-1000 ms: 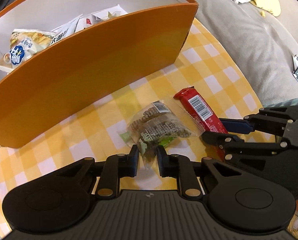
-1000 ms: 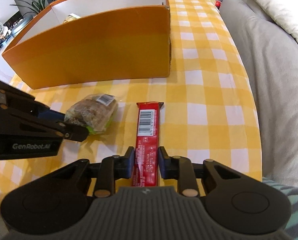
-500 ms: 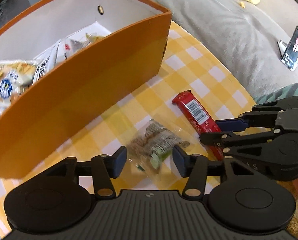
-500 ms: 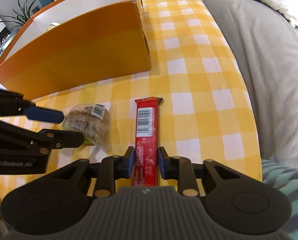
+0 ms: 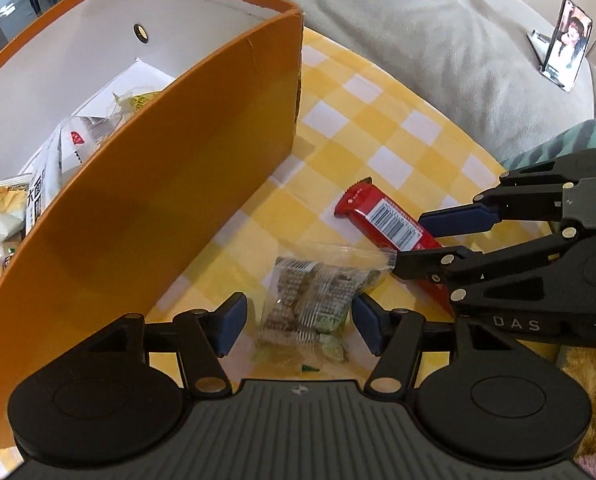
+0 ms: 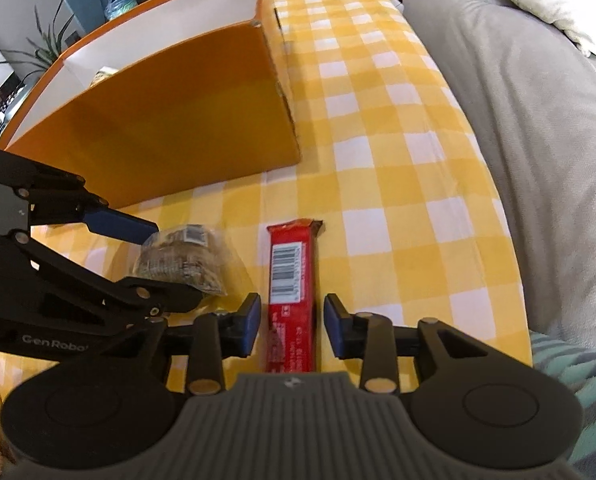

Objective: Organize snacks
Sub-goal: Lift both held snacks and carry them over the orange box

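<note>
Yellow-and-white checked cloth (image 6: 381, 184) covered the table, with a grey sofa (image 6: 537, 140) along its far edge and a phone propped on a stand (image 5: 565, 44) on the cushions. On the cloth stood a tall orange cardboard box with white inner walls (image 5: 170, 184), already holding several snack bags (image 5: 54, 184) at one end.

Just in front of the box lay a clear plastic packet of brown biscuits (image 5: 313, 300) and, beside it, a long red wrapped bar with a white barcode label (image 6: 292, 276), both flat on the cloth.

The left gripper (image 5: 298, 326) hung low over the biscuit packet, its blue-padded jaws spread wide on either side of the packet, with a clear gap at each pad. The right gripper (image 6: 292, 326) was likewise parted, its pads flanking the near half of the red bar without touching it; the bar ran lengthwise between them, its far end pointing toward the box. The two grippers sat close together, their linkages nearly overlapping above the packet's corner.
</note>
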`<state>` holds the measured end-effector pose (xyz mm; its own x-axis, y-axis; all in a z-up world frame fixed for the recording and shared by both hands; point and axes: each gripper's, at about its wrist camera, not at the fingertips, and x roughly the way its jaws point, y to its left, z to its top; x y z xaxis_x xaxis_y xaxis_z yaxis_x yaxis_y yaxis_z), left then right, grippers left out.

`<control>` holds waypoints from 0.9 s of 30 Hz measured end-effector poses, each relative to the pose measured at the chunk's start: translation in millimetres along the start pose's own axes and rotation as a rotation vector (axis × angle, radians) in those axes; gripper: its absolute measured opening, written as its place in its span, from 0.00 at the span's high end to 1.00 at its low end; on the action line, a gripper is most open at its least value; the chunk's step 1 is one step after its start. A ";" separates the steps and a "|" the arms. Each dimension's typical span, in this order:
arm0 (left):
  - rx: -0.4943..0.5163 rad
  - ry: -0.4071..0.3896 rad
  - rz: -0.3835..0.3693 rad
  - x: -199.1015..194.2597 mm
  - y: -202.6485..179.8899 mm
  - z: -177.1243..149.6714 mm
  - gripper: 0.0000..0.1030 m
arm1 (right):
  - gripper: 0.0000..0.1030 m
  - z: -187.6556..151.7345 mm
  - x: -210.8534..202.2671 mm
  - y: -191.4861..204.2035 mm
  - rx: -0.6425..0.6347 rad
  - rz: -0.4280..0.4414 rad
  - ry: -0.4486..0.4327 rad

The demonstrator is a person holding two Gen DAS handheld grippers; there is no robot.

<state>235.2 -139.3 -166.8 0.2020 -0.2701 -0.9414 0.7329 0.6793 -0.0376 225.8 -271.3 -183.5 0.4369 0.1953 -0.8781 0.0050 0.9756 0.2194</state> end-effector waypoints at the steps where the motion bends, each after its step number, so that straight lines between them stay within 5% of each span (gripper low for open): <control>1: -0.001 -0.001 -0.001 0.7 0.0 0.5 0.31 | 0.69 0.4 0.0 -0.7 0.003 -0.002 -0.003; 13: 0.188 -0.059 0.112 -6.5 -24.5 1.9 0.26 | 0.79 2.0 -0.8 -4.1 0.021 0.015 0.007; 20: 0.237 -0.016 0.125 3.7 -36.8 4.7 0.47 | 0.79 2.5 -1.0 -8.1 0.048 0.030 0.008; 27: 0.245 -0.018 0.166 2.7 -47.3 -0.7 0.54 | 0.79 2.5 -0.8 -7.5 0.041 0.027 0.006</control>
<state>200.6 -171.6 -167.8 0.3423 -0.1826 -0.9217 0.8232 0.5311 0.2005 227.6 -279.0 -183.4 0.4317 0.2223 -0.8742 0.0303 0.9650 0.2604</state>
